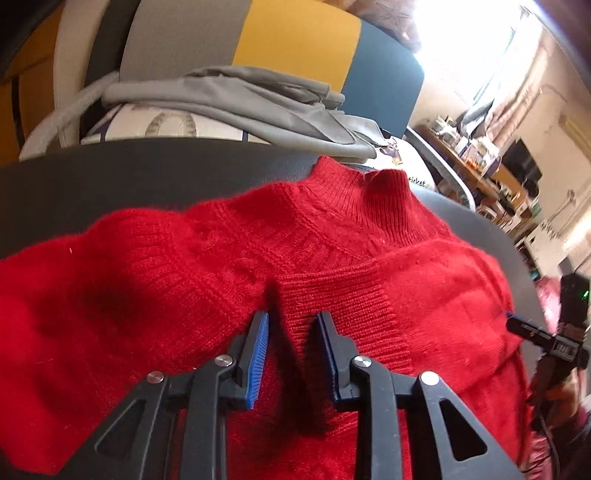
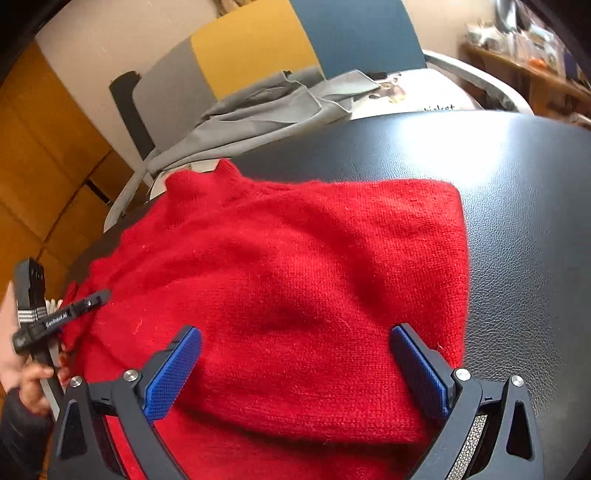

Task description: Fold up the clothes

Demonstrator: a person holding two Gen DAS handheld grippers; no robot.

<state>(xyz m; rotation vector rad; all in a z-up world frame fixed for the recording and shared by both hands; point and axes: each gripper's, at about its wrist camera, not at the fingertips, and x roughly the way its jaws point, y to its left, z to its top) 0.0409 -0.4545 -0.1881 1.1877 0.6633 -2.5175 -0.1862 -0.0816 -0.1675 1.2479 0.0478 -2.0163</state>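
- The left gripper hangs just over the red sweater, its blue-padded fingers set a narrow gap apart with a ridge of ribbed knit between them; I cannot tell whether the pads actually pinch it.
- The right gripper has its fingers spread wide above the sweater's near right part, holding nothing.
- The sweater lies spread on a dark leather-like surface, one sleeve folded across the chest so that its ribbed cuff sits by the left gripper, and the collar points away.
- Beyond the collar, grey garments are piled on a white printed cushion.
- Behind stand grey, yellow and blue panels.
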